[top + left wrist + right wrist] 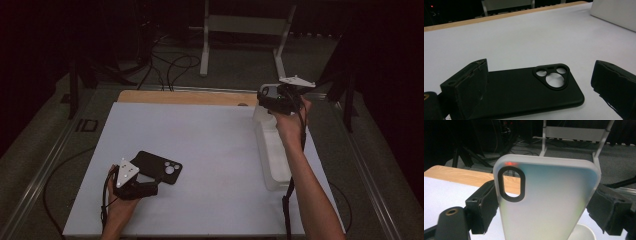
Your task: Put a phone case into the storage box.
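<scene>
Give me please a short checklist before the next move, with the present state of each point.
1. Right claw grips the frosted translucent phone case with the black oval camera ring: ok.
2. That case stands upright, clear of the table: ok.
3. Left claw open around the matte black phone case with the triangular camera cutout: ok.
4. Black case lies flat on the white table: ok.
5. Clear plastic bin free inside: cannot tell.
</scene>
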{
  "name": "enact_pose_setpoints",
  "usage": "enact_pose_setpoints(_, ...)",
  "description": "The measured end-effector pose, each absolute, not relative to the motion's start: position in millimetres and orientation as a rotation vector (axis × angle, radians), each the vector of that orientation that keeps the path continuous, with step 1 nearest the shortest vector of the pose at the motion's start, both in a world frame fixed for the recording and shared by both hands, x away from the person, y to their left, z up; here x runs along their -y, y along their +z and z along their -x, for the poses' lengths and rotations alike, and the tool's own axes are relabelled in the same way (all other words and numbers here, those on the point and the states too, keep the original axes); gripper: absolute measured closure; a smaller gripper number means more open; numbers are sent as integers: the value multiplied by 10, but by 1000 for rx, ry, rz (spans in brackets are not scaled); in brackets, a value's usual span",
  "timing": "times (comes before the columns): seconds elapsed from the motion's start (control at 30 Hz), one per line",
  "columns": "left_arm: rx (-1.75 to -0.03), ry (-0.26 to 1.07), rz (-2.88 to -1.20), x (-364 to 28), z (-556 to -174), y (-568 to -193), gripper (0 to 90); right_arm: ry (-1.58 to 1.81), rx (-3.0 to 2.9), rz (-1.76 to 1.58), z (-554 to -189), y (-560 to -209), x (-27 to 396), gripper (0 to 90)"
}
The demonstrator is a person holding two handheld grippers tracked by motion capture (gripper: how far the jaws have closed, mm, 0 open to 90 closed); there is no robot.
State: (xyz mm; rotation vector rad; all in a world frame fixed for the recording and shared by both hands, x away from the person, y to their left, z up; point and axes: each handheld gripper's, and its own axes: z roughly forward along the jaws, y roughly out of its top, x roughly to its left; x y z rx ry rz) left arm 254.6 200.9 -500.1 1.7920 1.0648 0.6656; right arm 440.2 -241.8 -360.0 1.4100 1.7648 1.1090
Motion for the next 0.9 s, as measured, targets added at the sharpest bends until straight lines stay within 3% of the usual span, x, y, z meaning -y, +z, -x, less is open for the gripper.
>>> enact_pose_setpoints(0.9, -1061, 671, -1798, -1991, -2548, -5009, 21, 984, -1726, -1500, -4565, -3730, 2640, 163)
